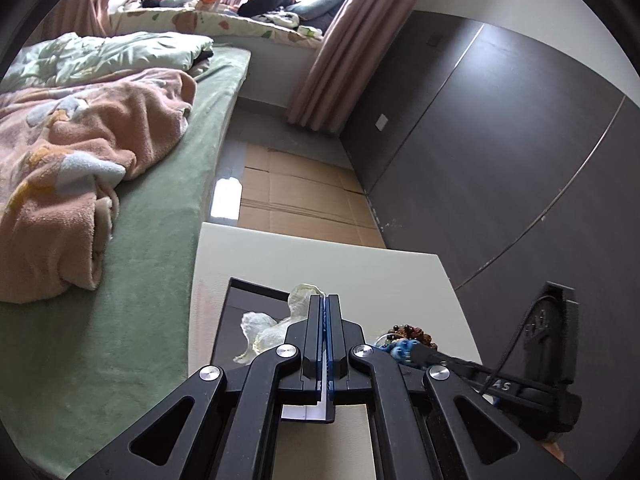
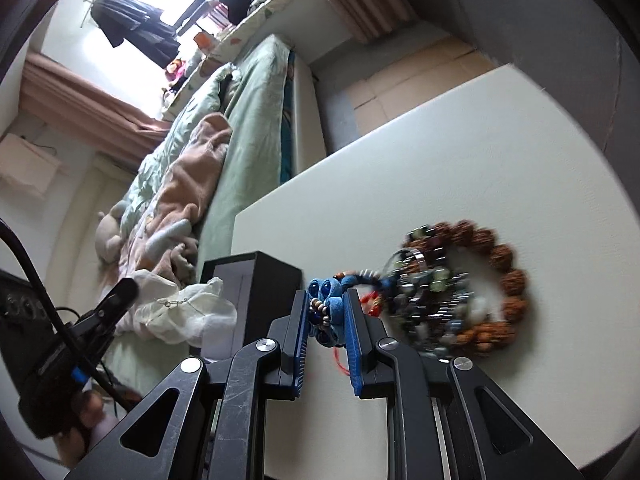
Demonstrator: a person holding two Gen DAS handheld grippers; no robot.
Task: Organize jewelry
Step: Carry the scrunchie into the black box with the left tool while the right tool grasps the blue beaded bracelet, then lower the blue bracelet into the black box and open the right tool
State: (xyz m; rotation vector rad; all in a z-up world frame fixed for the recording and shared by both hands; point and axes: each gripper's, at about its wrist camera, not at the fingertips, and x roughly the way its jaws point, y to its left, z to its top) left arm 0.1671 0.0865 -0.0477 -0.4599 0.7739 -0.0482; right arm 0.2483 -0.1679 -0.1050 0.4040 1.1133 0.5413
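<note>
My right gripper [image 2: 326,304] is shut on a blue fabric bracelet [image 2: 327,300] with small beads, at the left edge of a pile of bracelets [image 2: 440,300] ringed by brown beads [image 2: 510,276] on the white table [image 2: 440,160]. A black jewelry box [image 2: 256,288] stands left of it, with a crumpled white pouch [image 2: 188,312] in it. My left gripper [image 1: 325,300] is shut and holds that white pouch [image 1: 280,324] over the box [image 1: 240,304]. The right gripper's fingers [image 1: 432,358] and blue bracelet [image 1: 402,350] show at the right.
A bed with a green sheet [image 1: 160,220] and a peach blanket [image 1: 80,160] lies left of the table. Cardboard [image 1: 304,196] covers the floor beyond the table. A dark wardrobe wall [image 1: 500,140] stands on the right.
</note>
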